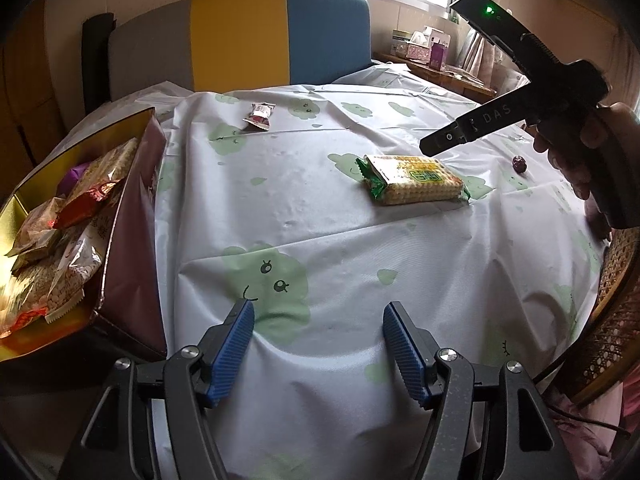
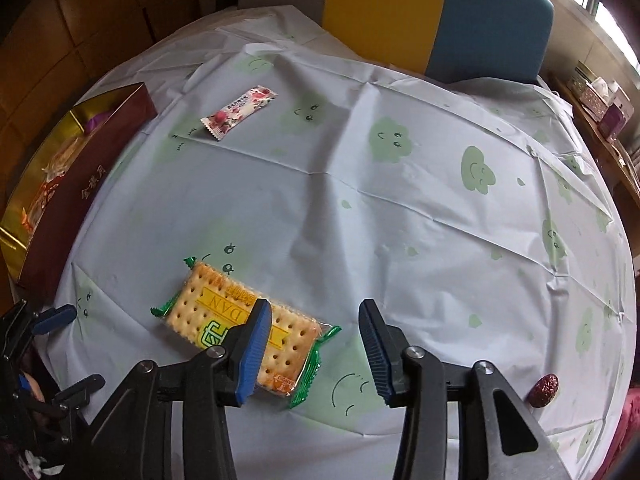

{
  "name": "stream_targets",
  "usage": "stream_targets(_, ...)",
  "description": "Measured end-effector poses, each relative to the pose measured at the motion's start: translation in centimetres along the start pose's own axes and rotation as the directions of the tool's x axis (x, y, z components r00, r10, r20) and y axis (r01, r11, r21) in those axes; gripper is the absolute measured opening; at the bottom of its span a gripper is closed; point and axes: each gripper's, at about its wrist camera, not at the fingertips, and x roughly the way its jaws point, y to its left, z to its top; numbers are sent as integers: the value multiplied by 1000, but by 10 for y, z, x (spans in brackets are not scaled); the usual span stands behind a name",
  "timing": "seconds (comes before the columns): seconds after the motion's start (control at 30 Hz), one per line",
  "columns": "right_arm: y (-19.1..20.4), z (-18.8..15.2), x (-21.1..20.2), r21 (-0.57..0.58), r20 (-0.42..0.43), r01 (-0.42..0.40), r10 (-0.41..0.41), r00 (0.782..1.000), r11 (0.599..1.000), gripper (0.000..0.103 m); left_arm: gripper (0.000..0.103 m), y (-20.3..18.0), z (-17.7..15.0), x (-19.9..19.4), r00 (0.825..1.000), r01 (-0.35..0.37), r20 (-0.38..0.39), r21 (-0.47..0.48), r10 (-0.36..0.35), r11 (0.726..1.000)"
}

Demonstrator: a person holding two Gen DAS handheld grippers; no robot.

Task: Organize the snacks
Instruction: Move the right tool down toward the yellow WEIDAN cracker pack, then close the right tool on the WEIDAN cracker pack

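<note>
Snacks still loose on the counter (image 1: 360,240) number three: one flat rectangular cracker pack (image 2: 240,328) in clear film with crimped green ends, one slim pink-and-white sachet (image 2: 239,113) with serrated seals, and one small wrinkled dark-red fruit (image 2: 544,390) (it looks like a dried date). A thin, creased plastic cloth printed with green smiling clouds covers the counter. At its left edge sits one maroon cardboard box (image 1: 132,216) with a shiny gold lining, holding a heap of crinkled foil and film packets too jumbled to count. The right claw (image 2: 316,344) hangs just above the cracker pack with its two ribbed blue pads apart; the left pad overlaps the pack in the right wrist view, the other is over bare cloth, and nothing is gripped. The left claw (image 1: 318,344) is released as well, its two blue ridged pads spread over bare cloth near the box, well apart from the pack. A hand (image 1: 588,160) holds the right tool's black handle, and woven cane shows at the counter's right edge.
</note>
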Motion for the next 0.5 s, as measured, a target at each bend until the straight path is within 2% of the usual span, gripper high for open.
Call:
stream_targets(0.13,-1,-1,-2,2,7,-2,2,1000,1000,47,68,0,1,1,1000,-1,-3,0,1,1000)
stream_targets(0.3,0,0,0,-11,1,-1,1,1000,1000,54,68,1,0,1,1000,-1,0,1,1,1000)
stream_targets(0.4,4,0,-2,-25,3,-12,12,1000,1000,60,69,1,0,1,1000,2,1,-1,-2,1000)
stream_targets(0.5,12,1,-4,-53,-6,-81,81,997,995,73,71,1,0,1,1000,11,-1,2,-11,1000)
